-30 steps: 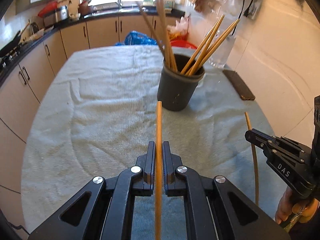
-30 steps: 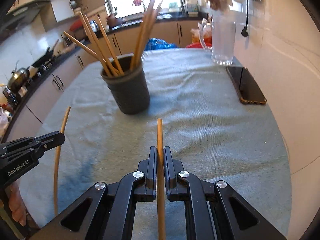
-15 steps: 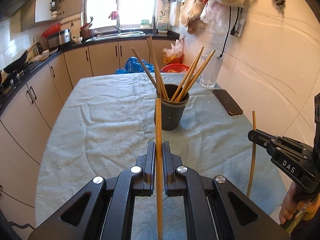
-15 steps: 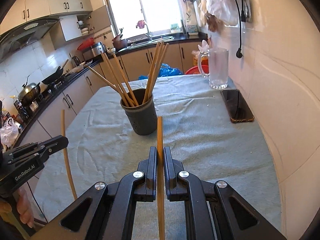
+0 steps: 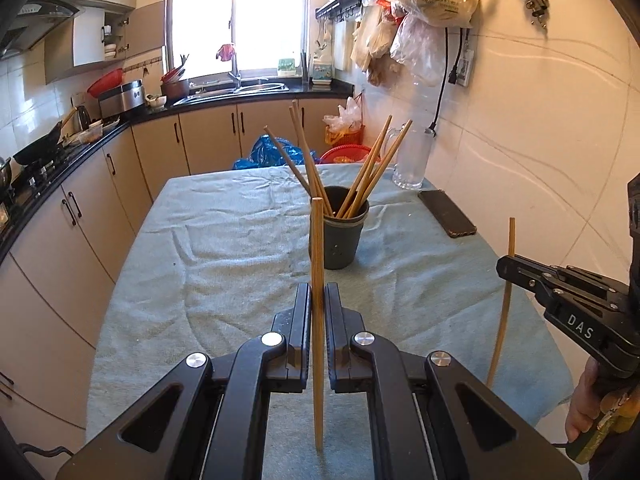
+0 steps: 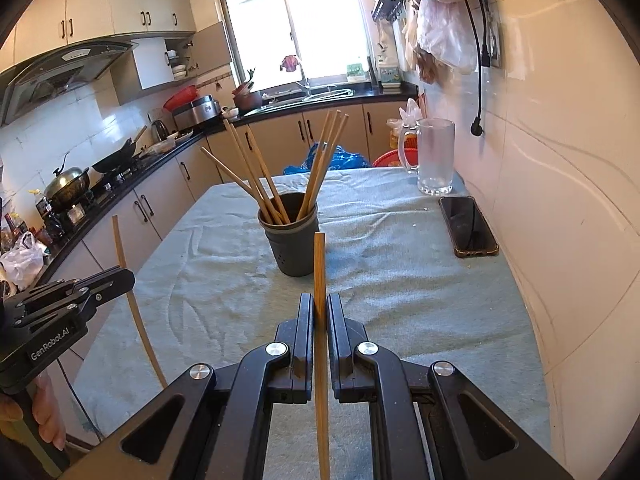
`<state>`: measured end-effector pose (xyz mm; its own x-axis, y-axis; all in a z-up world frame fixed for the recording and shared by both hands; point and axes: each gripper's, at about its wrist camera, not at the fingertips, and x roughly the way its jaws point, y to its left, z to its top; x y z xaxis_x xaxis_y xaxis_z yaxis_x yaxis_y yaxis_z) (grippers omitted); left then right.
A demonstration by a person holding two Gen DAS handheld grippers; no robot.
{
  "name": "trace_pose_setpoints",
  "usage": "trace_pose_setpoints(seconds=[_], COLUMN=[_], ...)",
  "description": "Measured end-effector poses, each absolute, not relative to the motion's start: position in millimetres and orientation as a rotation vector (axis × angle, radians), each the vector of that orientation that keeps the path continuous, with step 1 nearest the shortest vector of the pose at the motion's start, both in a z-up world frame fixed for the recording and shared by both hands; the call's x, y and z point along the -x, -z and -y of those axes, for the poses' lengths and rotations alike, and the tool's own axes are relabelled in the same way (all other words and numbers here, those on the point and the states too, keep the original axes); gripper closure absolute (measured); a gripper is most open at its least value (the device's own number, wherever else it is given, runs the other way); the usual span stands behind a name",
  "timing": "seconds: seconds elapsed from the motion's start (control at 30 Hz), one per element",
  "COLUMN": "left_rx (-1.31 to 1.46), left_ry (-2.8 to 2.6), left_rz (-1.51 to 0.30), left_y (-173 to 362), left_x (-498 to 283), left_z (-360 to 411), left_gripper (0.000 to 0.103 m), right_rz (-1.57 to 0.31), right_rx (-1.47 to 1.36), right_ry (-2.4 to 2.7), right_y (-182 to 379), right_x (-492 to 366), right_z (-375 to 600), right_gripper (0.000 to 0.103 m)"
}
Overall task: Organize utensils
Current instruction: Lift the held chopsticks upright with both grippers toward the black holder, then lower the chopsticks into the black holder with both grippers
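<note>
A rough, nubbly towel cloth (image 5: 224,248) was laid over the table. Matt dark plastic was seen on the holder (image 6: 294,246), smooth pale wood on the chopsticks (image 6: 256,176), frosted glass on the mug (image 6: 435,156), gloss on the phone (image 6: 469,227).

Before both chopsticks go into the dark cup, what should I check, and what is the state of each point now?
1. Left gripper clamps its chopstick: ok.
2. Right gripper clamps its chopstick: ok.
3. Cup stands upright on the towel: ok.
4. Free room in the cup between the chopsticks already inside: cannot tell.
5. Phone and glass mug stand away from the cup: ok.
</note>
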<state>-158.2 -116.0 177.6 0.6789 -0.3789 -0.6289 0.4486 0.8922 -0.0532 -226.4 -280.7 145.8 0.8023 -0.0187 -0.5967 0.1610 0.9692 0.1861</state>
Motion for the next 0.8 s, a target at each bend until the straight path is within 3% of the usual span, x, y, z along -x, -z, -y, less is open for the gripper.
trace_pose_setpoints(seconds=[0.8], left_rx=[-0.05], left_ry=[0.514], left_rz=[-0.602], left_y=[-221.7], left_x=[149.0], left_z=[108.3], left_gripper=[0.097], right_rz=[-0.575], right_rx=[-0.216], right_ry=[0.089], right_y=[-171.9], right_x=[205.9], right_z=[284.3], right_gripper=[0.096])
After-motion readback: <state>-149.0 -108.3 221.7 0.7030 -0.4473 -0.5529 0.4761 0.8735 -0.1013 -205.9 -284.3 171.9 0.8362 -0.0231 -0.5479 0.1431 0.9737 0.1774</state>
